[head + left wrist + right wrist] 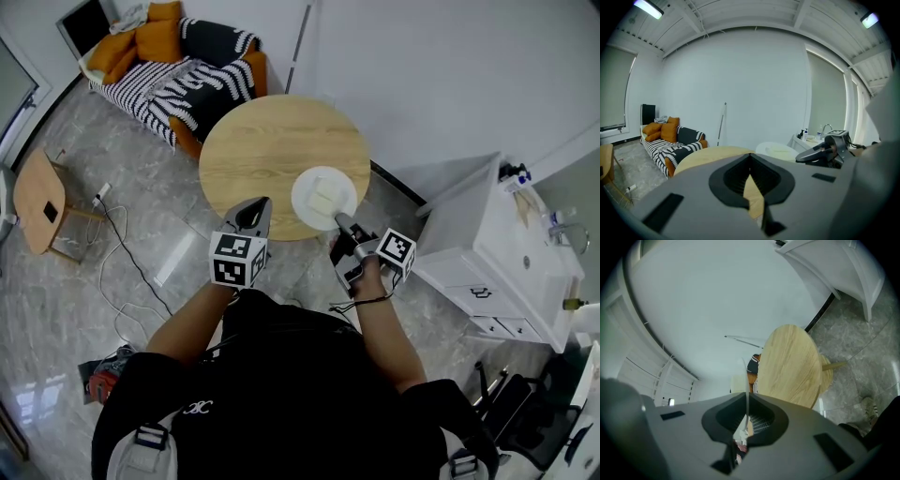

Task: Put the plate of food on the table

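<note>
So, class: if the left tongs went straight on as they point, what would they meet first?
Probably the wooden table: the left tongs aim low across its near edge, though depth is unclear.

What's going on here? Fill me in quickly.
A person holds a gripper in each hand at a round wooden table. The right gripper has its jaws shut on the near rim of a white plate carrying pale food, over the table's near edge. Whether the plate rests there yet is unclear. The left gripper, jaws together and empty, hovers alongside.
</note>
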The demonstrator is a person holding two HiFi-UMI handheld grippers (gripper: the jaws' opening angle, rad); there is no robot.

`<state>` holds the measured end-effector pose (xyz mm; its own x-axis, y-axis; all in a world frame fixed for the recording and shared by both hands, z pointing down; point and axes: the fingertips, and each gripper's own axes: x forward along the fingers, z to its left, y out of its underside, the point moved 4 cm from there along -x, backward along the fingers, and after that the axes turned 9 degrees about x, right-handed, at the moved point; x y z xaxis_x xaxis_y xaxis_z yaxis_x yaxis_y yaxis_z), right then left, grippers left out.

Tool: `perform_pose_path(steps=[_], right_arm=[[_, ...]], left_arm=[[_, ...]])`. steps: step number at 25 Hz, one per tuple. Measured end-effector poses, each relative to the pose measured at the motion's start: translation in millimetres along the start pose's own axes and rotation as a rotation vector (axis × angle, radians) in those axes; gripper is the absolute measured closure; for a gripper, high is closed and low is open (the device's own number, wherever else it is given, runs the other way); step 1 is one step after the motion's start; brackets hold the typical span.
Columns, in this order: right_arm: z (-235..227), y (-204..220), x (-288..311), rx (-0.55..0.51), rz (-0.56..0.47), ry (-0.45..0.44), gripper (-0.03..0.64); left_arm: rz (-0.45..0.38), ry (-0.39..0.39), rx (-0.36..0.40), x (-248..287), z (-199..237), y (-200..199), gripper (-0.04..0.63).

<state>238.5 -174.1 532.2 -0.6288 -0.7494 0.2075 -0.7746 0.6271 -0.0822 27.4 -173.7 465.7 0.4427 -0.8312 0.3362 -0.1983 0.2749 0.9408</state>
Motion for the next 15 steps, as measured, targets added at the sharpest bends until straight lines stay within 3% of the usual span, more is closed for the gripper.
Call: perform_pose_path(steps=[15], right_arm=[[4.0,-16.3,41.4,0.0,0.013,0.007,0.6]], left_arm=[[0.013,-0.018,-0.001,23.5,33.1,-5.0,0.588]])
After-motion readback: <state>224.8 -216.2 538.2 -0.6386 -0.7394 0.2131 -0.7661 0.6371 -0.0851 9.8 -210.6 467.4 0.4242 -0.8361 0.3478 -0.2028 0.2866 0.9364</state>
